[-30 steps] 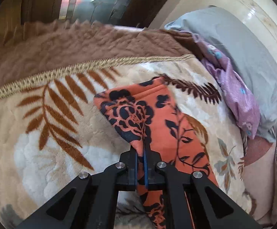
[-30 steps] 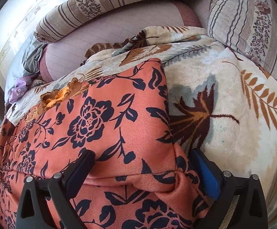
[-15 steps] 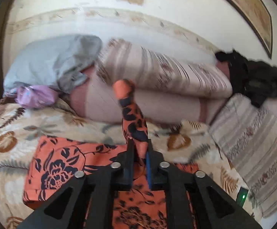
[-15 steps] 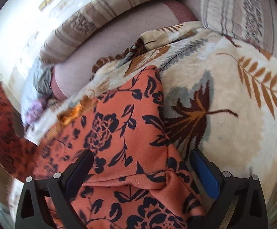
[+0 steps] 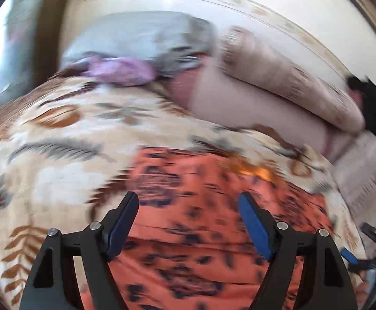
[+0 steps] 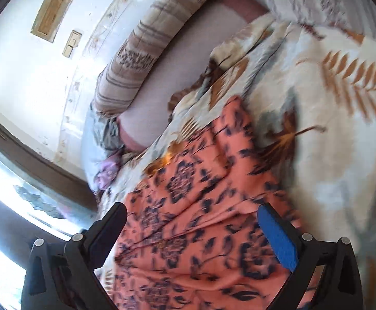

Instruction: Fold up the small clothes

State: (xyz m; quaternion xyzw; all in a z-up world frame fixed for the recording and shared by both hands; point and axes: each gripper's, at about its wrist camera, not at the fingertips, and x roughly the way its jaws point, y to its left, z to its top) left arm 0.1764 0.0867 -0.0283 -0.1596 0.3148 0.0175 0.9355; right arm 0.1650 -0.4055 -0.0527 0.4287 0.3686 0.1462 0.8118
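Observation:
An orange garment with a dark navy flower print [image 5: 188, 222] lies folded on a cream leaf-patterned blanket [image 5: 58, 160]. My left gripper [image 5: 189, 206] is open and empty, its jaws spread wide just above the garment. In the right wrist view the same garment [image 6: 201, 232] lies below my right gripper [image 6: 198, 222], which is also open and empty above it. Both views are motion-blurred. The right gripper [image 5: 366, 255] shows at the lower right edge of the left wrist view.
Striped bolster pillows [image 5: 286, 82] and a pink cushion [image 5: 239, 103] line the back by the white wall. A grey pillow [image 5: 141, 33] and a purple cloth [image 5: 118, 69] lie at the back left. A window [image 6: 12, 201] is at the left.
My left gripper carried a flap of the garment up and over, then opened and let it go; the garment now lies folded. My right gripper stayed open and tilted back from the cloth.

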